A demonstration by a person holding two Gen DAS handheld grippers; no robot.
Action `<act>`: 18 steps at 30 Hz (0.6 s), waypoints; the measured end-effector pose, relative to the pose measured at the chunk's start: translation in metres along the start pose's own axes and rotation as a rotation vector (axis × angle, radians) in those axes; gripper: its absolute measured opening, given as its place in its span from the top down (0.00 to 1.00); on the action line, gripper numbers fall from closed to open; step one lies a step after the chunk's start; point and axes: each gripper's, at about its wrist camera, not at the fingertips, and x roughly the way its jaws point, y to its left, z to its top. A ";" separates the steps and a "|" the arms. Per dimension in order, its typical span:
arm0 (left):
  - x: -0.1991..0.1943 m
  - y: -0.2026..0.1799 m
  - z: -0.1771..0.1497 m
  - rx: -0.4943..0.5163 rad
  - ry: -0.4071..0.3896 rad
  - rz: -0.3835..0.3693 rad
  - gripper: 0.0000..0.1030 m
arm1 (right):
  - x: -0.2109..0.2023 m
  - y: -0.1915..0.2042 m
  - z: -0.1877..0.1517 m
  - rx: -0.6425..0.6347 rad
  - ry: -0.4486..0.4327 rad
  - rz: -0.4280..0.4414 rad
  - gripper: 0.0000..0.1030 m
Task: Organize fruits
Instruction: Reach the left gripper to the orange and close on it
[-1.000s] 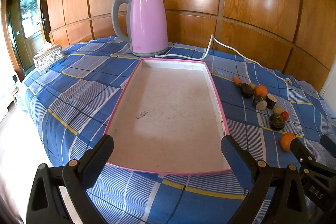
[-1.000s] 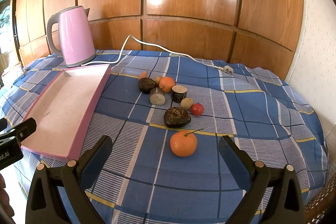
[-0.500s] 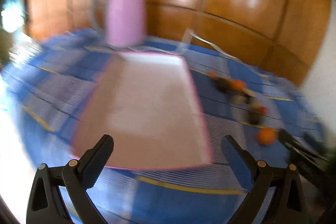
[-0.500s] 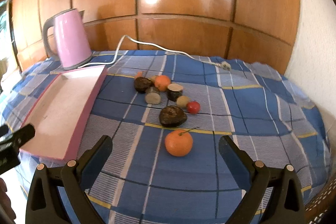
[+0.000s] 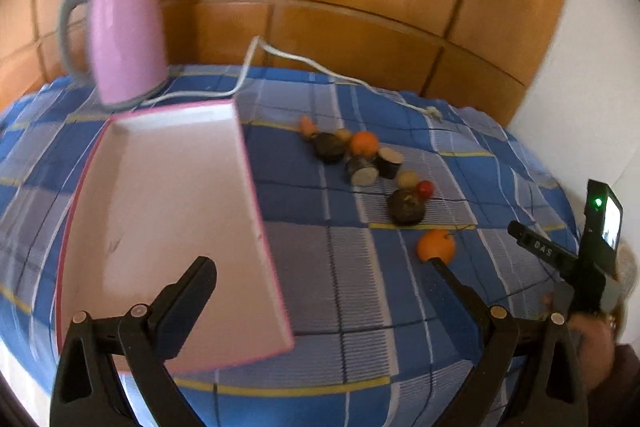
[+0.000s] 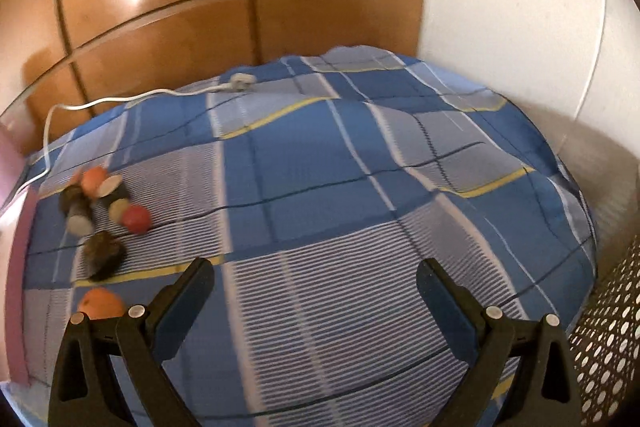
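A pink-rimmed white tray (image 5: 120, 131) lies on the blue checked cloth, with nothing in it. Right of it lies a cluster of several small fruits: a near orange (image 5: 436, 246), a dark round fruit (image 5: 406, 207), a small red fruit (image 5: 426, 188), a far orange (image 5: 364, 143). My left gripper (image 5: 320, 291) is open and empty, above the tray's near right corner. My right gripper (image 6: 314, 291) is open and empty over bare cloth, with the near orange (image 6: 100, 302) by its left finger. The right gripper's body also shows in the left wrist view (image 5: 560, 255).
A pink kettle (image 5: 124, 35) stands behind the tray, its white cord (image 5: 280, 55) trailing right to a plug (image 6: 240, 81). Wooden panels back the table and a white wall (image 6: 520, 7) stands on the right. A perforated basket edge (image 6: 608, 339) shows at the lower right.
Both cameras have swung to the right. The left view now takes in the fruits as well as the tray. The right view has moved off the fruits toward the table's right end.
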 end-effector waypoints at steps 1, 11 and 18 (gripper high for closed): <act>0.005 -0.007 0.003 0.033 0.024 -0.010 0.00 | 0.003 -0.004 0.001 0.017 0.010 -0.002 0.00; 0.058 -0.060 0.010 0.196 0.138 -0.088 0.29 | 0.017 -0.014 0.002 0.014 0.017 -0.041 0.01; 0.093 -0.092 0.011 0.263 0.201 -0.134 0.38 | 0.029 -0.012 -0.002 -0.004 0.034 -0.043 0.03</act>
